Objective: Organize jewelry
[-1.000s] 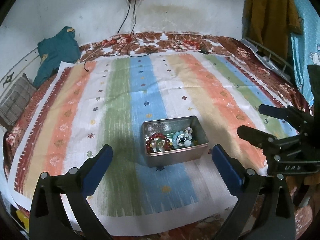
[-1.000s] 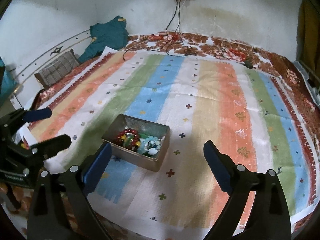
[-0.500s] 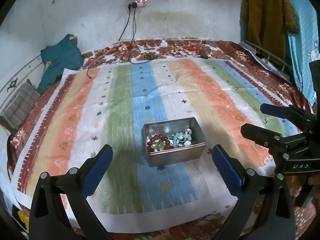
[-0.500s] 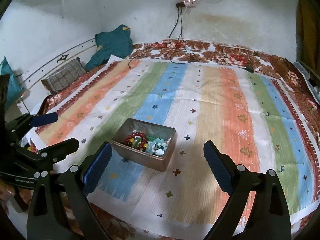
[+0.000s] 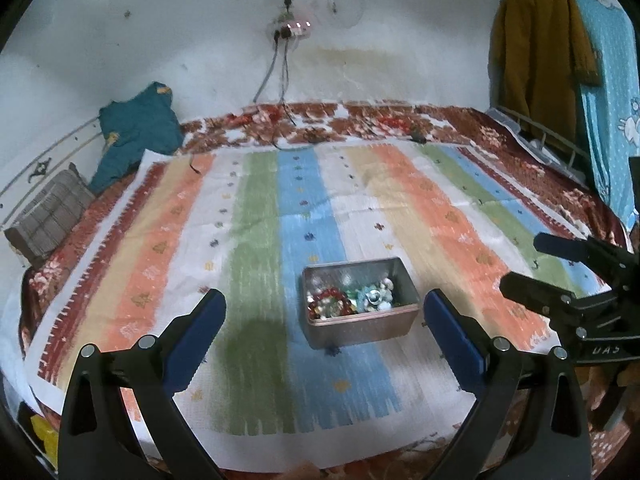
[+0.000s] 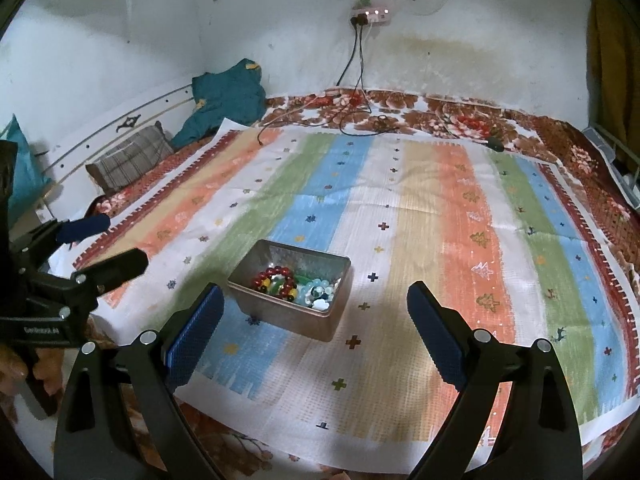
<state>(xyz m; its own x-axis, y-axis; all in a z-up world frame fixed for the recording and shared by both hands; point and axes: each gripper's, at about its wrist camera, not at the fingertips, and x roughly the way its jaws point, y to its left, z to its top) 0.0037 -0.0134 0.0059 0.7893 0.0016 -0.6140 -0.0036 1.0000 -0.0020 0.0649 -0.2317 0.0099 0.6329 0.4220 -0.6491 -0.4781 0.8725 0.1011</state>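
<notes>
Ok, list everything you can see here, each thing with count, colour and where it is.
metal tin: one, silver, open, on the blue stripe near the mat's front edge
beaded bracelet: one, red with yellow and green beads, in the tin's left part
pale beads: a heap, light blue and white, in the tin's right part; count unclear
striped mat: one, multicoloured, spread over the bed
floral bedspread: one, brown and red, under the mat
teal garment: one, back left corner
checked pillow: one, grey-brown, left edge
power strip: one, on the wall, cables hanging
left claw: open, empty
right claw: open, empty

stained white wall [image 6: 460, 20] with a power strip [image 6: 371, 13] behind a bed under a striped cloth [image 6: 400, 208].
</notes>
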